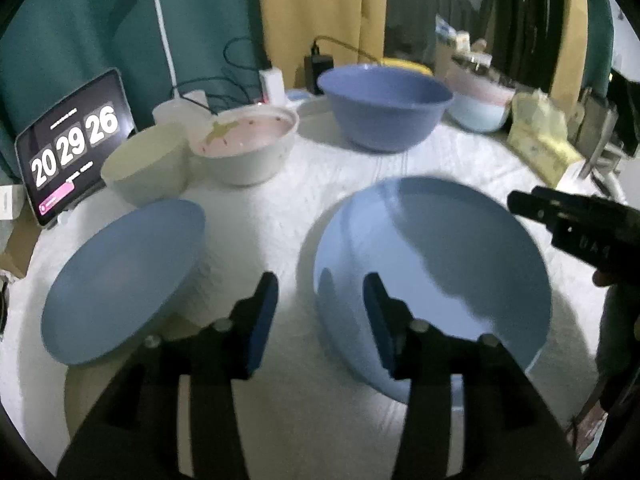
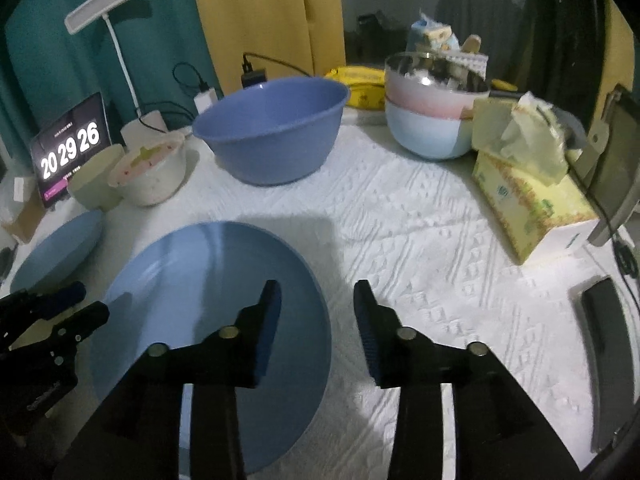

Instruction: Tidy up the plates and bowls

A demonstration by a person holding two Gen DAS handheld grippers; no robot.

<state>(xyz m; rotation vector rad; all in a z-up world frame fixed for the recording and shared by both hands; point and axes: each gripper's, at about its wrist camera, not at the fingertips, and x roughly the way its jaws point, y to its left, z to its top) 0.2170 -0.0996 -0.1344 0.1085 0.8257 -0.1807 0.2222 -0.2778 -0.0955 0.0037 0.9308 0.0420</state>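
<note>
A large light blue plate (image 1: 432,280) (image 2: 208,312) lies on the white cloth in front of both grippers. My left gripper (image 1: 320,292) (image 2: 90,301) is open, its fingers straddling the plate's left rim without pressing on it. My right gripper (image 2: 318,296) (image 1: 520,204) is open too, astride the plate's right rim. A second light blue plate (image 1: 124,284) (image 2: 56,252) lies further left. Behind stand a deep blue bowl (image 1: 384,108) (image 2: 272,132), a soiled pink-and-white bowl (image 1: 248,144) (image 2: 150,172), a cream bowl (image 1: 148,168) (image 2: 96,180) and stacked pink and pale blue bowls (image 1: 480,108) (image 2: 428,120).
A tablet showing a clock (image 1: 72,148) and a white desk lamp (image 1: 160,8) stand at the back left, with chargers and cables behind the bowls. A yellow tissue box (image 2: 528,208) sits at the right. White cloth (image 2: 420,240) lies bare right of the plate.
</note>
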